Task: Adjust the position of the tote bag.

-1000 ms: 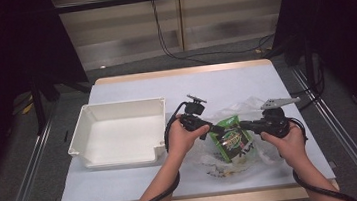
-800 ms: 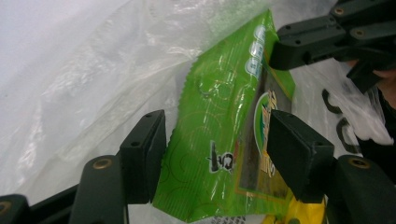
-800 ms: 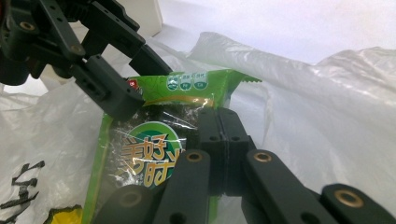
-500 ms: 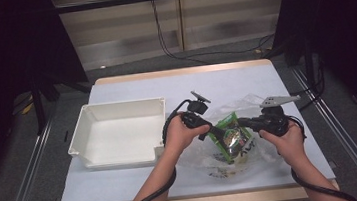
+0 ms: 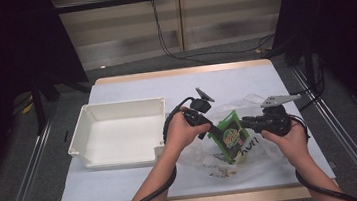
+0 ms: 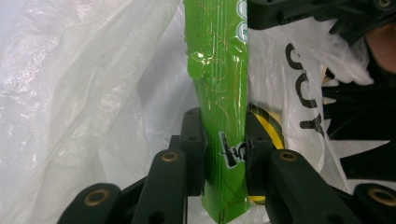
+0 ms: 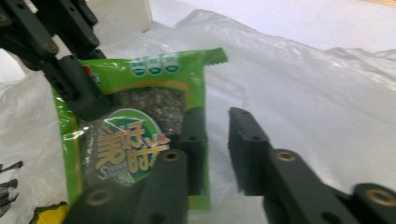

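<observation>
A green snack packet point(image 5: 230, 137) stands upright out of a clear plastic bag point(image 5: 223, 161) at the table's front right. My left gripper point(image 5: 213, 129) is shut on the packet's edge, and its jaws have just been closing. In the left gripper view the packet point(image 6: 219, 70) is pinched between the pads of my left gripper point(image 6: 224, 140). My right gripper point(image 5: 244, 122) faces the packet from the right. Its jaws have just been opening. In the right gripper view my right gripper point(image 7: 217, 135) stands open, with the packet point(image 7: 140, 121) beside its left jaw and no pad pressing it.
A white tray point(image 5: 121, 105) sits left of my hands, its corner point(image 7: 126, 11) close behind the bag. The crumpled bag point(image 7: 303, 84) spreads under and around both grippers. The white table point(image 5: 140, 185) ends in a wooden front edge.
The left hand has risen slightly at the packet's left edge, and the packet stands a little higher out of the bag. The right hand has kept its place.
</observation>
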